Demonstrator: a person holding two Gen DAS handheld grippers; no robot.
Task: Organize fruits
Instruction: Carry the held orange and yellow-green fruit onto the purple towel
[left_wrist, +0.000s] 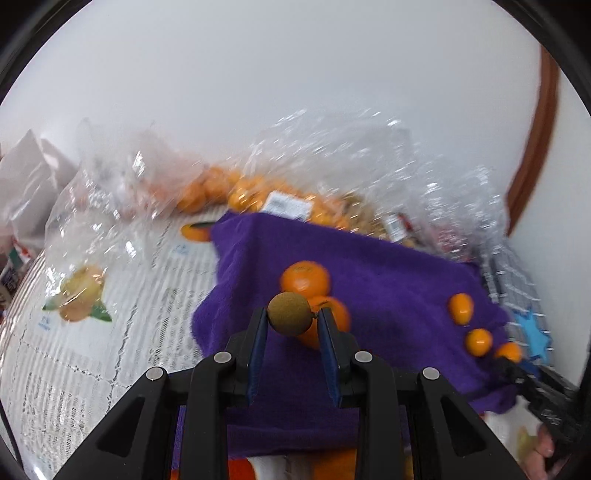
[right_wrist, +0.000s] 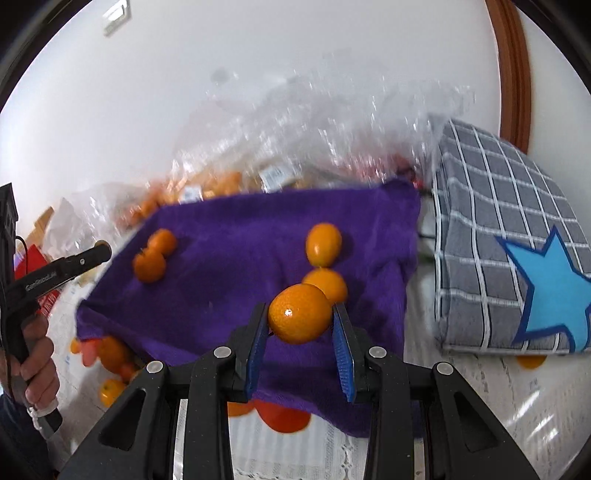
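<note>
My left gripper (left_wrist: 291, 314) is shut on a small brown round fruit (left_wrist: 290, 314), held above a purple towel (left_wrist: 388, 273). Two mandarins (left_wrist: 304, 277) lie on the towel just beyond it. My right gripper (right_wrist: 300, 317) is shut on an orange kumquat (right_wrist: 299, 317) above the same towel (right_wrist: 229, 273). Two more kumquats (right_wrist: 323, 243) lie in a row behind it, and they show in the left wrist view (left_wrist: 461, 308) at the towel's right edge. The two mandarins (right_wrist: 153, 254) lie at the towel's left in the right wrist view, near the left gripper (right_wrist: 99, 251).
Clear plastic bags with oranges (left_wrist: 229, 188) lie behind the towel. A grey checked cushion with a blue star (right_wrist: 517, 266) stands to the right. A white patterned tablecloth (left_wrist: 74, 332) with printed fruit covers the table. A white wall is behind.
</note>
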